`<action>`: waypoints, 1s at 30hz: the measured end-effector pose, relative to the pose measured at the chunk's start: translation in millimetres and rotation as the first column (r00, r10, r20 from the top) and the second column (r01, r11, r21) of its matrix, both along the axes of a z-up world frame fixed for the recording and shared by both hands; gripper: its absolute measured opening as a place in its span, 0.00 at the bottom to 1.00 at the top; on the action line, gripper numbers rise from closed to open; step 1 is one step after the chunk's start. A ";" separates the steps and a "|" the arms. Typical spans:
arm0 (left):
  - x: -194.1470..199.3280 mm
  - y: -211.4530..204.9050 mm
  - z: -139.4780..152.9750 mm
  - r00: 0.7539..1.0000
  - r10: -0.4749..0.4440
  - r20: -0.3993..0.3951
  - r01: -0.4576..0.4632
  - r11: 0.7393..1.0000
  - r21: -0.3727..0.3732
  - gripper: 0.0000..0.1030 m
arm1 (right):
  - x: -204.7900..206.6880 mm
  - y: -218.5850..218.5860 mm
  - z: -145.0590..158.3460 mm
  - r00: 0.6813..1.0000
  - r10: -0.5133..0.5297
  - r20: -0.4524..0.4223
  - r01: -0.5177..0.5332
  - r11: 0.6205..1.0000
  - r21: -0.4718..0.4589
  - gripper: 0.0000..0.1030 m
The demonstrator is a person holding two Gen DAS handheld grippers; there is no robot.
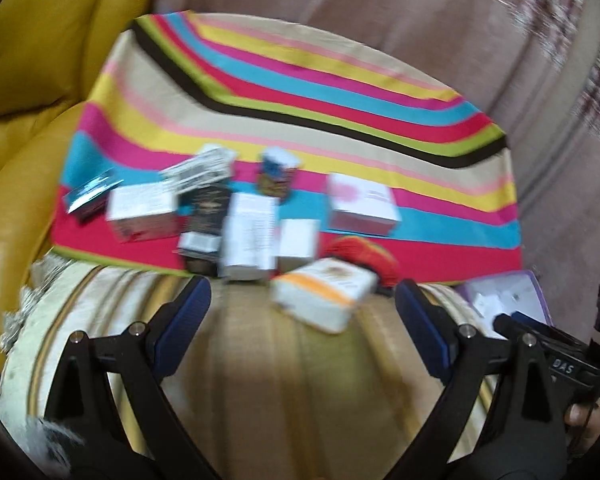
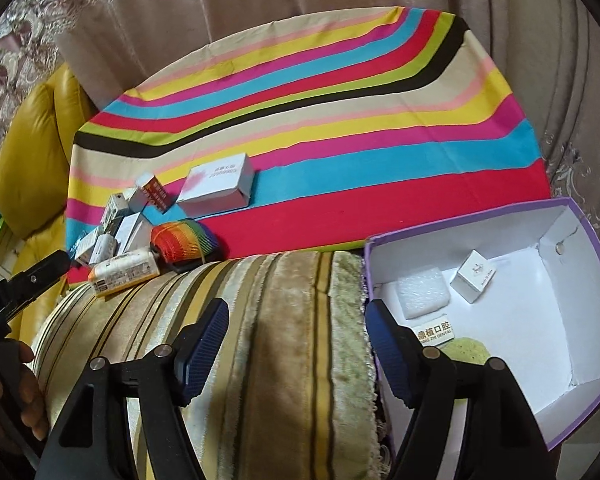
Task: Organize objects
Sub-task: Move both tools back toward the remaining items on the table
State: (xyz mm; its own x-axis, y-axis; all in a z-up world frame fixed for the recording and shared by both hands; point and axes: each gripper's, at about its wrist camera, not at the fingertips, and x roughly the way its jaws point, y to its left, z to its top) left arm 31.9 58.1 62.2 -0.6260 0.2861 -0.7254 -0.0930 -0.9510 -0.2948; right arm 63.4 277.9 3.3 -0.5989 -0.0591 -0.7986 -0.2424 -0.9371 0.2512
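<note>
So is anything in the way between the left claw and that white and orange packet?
Nothing visible. The left claw is open, and the white and orange packet lies right ahead between its fingers, on the edge of the striped cloth. The other boxes sit behind it.

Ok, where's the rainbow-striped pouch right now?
In the right wrist view, the rainbow-striped pouch lies left of centre at the striped cloth's near edge, just right of the orange-and-white pack.
</note>
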 end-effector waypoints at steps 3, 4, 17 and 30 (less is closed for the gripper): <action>-0.6 -21.2 -5.3 0.999 0.051 0.014 -0.051 0.999 0.002 0.92 | -5.1 -6.6 -0.2 1.000 0.019 0.008 -0.019 1.000 0.005 0.70; -0.1 -28.5 -6.9 0.998 0.067 0.017 -0.067 0.998 0.000 0.92 | -5.8 -7.8 -0.1 1.000 0.023 0.010 -0.023 1.000 0.006 0.70; -3.6 -75.5 -21.8 0.985 0.163 0.052 -0.164 0.986 0.013 0.92 | -35.6 -58.4 2.3 0.976 0.217 -0.015 -0.218 0.974 -0.062 0.70; -10.7 -102.6 -32.4 0.976 0.201 0.081 -0.205 0.978 0.045 0.92 | -87.5 -118.9 -13.6 0.878 0.478 0.005 -0.472 0.869 -0.147 0.79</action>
